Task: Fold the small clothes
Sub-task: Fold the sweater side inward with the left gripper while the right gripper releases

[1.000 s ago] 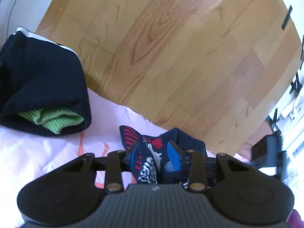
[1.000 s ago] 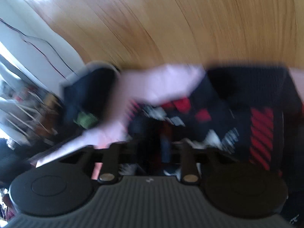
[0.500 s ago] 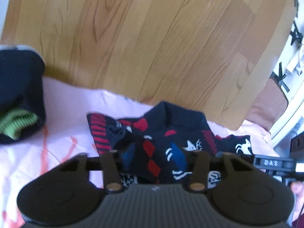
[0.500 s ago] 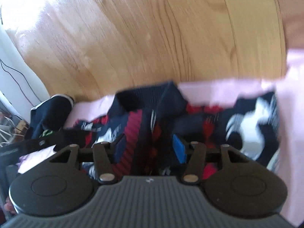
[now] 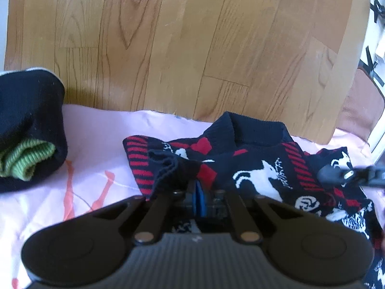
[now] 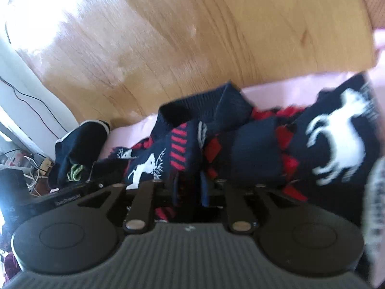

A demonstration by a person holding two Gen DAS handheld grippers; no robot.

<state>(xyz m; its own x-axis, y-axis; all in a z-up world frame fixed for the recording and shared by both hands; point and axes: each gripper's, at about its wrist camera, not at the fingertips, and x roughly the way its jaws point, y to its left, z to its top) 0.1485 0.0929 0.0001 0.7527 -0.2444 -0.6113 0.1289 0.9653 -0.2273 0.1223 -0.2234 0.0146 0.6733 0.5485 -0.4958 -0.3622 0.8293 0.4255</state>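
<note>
Your left gripper (image 5: 197, 198) angles downward, jaws pinched together on a fold of the sweater (image 5: 252, 168); your right gripper (image 6: 190, 190) tilts down too, jaws closing with knit between them

Left tongs (image 5: 198, 198): matte black housing, ribbed grey centre panel, 2 round discs at 4 and 8 o'clock, 2 black link arms each fixed by 1 silver rivet, blue pads. Right tongs (image 6: 189, 191): same build, dark blue pads, small white mark on ribbed panel.
</note>
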